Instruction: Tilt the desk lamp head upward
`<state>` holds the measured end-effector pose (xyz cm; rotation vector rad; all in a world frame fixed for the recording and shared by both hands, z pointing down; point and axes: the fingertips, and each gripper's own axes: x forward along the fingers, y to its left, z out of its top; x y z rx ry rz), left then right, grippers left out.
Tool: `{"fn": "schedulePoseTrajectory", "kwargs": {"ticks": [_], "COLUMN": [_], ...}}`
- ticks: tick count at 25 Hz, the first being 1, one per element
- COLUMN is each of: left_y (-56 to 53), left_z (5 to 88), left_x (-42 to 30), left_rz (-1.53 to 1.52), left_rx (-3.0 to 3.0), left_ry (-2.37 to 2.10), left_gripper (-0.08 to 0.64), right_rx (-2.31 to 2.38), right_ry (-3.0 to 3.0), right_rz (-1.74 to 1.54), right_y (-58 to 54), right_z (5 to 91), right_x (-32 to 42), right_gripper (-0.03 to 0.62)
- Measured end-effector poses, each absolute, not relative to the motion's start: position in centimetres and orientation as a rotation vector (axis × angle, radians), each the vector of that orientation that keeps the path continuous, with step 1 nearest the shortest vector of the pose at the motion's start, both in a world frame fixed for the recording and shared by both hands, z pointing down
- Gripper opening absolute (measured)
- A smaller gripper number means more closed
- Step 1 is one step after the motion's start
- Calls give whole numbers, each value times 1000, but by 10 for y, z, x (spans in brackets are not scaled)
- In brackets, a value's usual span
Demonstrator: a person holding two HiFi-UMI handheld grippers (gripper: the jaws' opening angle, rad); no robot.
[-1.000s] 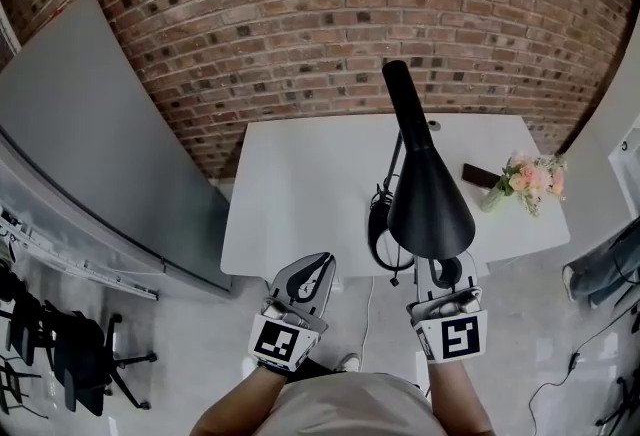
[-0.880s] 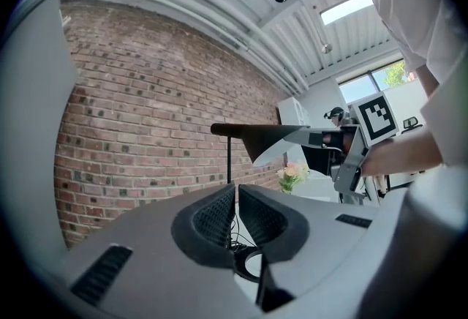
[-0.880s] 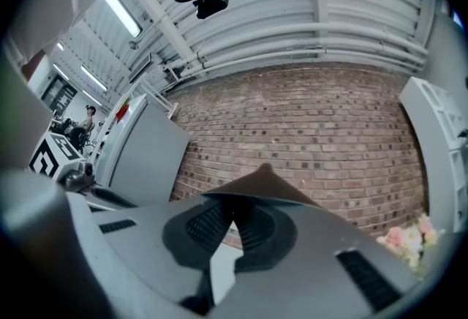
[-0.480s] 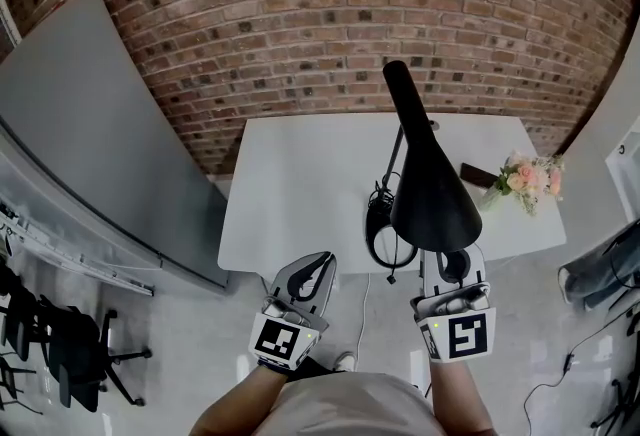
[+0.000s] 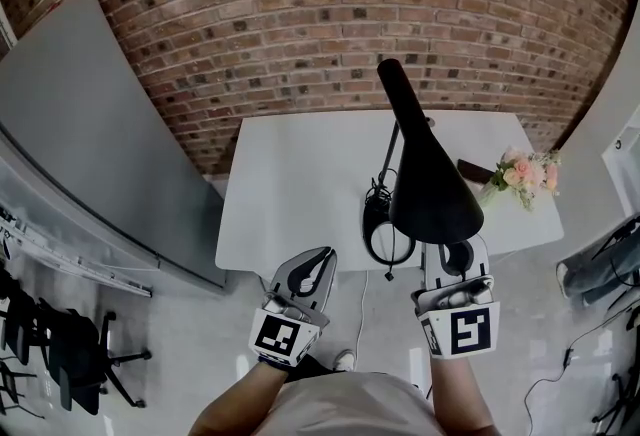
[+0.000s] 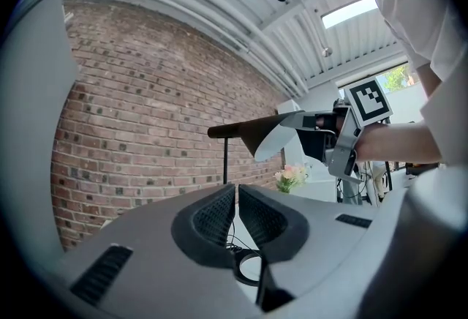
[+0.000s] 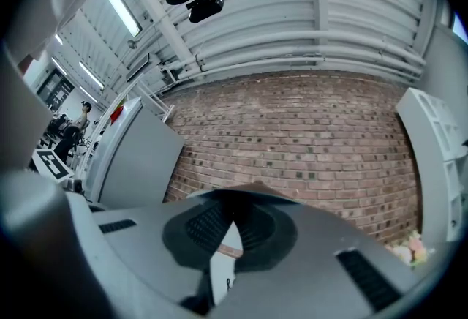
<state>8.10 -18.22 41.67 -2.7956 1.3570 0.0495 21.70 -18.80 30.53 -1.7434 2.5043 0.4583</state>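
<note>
The black desk lamp stands on the white table, its cone-shaped head reaching toward me over the front edge. My right gripper is shut on the lower rim of that head. The left gripper view shows the head lying near level, with the right gripper clamped on its wide end. A thin edge of the lamp head sits between the jaws in the right gripper view. My left gripper hangs shut and empty before the table's front edge, left of the lamp.
The lamp's ring base and coiled cord lie near the table's front. A small vase of pink flowers and a dark flat object sit at the right. A brick wall stands behind, a grey panel at left.
My right gripper has drawn slightly nearer and to the right with the lamp head's rim in it, and the head has lifted a little. The left gripper has barely moved.
</note>
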Motion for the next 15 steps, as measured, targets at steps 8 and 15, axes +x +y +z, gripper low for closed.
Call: {"fn": "schedulePoseTrajectory", "kwargs": {"ticks": [8,15], "left_y": [-182,-180], "left_z": [414,407], "left_x": [82,79], "left_rz": [61,82], "left_rx": [-2792,-2797], "left_ry": [1349,1357], "left_gripper": [20,20], "right_rx": [-1769,-1811], "right_ry": [2507,2509], "right_rz": [461,465], "right_y": [-192,-192], "right_z": [291,282], "right_x": [217,218], "right_gripper": [12,12]}}
